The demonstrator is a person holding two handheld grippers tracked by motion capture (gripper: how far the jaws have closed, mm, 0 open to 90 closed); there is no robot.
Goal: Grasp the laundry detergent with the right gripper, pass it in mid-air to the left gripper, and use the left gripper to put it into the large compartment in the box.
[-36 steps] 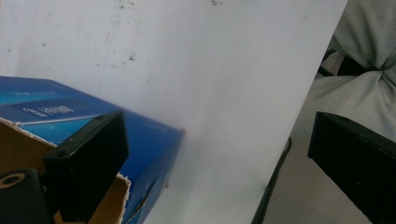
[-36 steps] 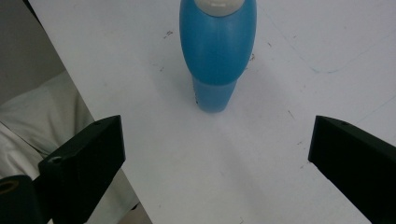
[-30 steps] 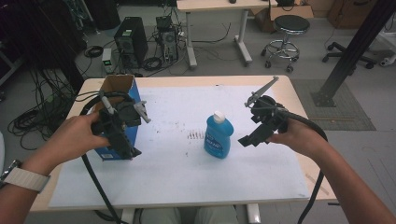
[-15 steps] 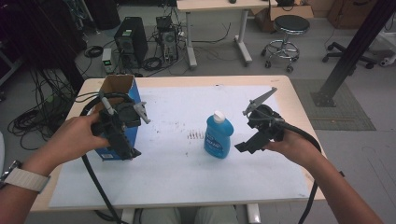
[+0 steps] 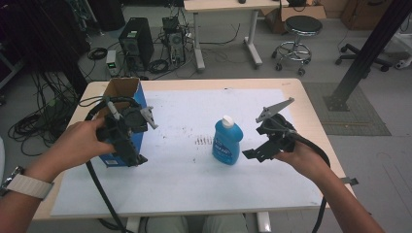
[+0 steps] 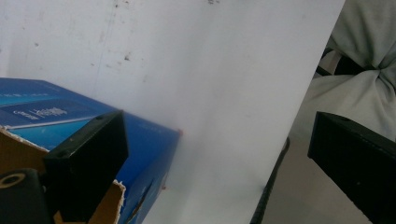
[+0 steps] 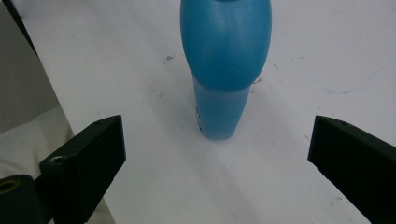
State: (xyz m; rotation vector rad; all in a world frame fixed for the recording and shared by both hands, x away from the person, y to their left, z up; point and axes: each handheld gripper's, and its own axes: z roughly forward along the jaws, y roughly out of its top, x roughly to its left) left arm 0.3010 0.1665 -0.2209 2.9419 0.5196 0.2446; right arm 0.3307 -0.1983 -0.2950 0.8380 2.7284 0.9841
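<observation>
The blue plastic bottle has a smooth, slightly satin skin, and its white plastic cap looks matt. Beside the bottle, the white paper-like table covering is matt and flecked with dark smudges, with a pale wooden table edge bordering it. Left of the bottle, the blue printed cardboard box is glossy outside, raw brown and torn-edged inside. The right gripper and left gripper are matt black plastic.
</observation>
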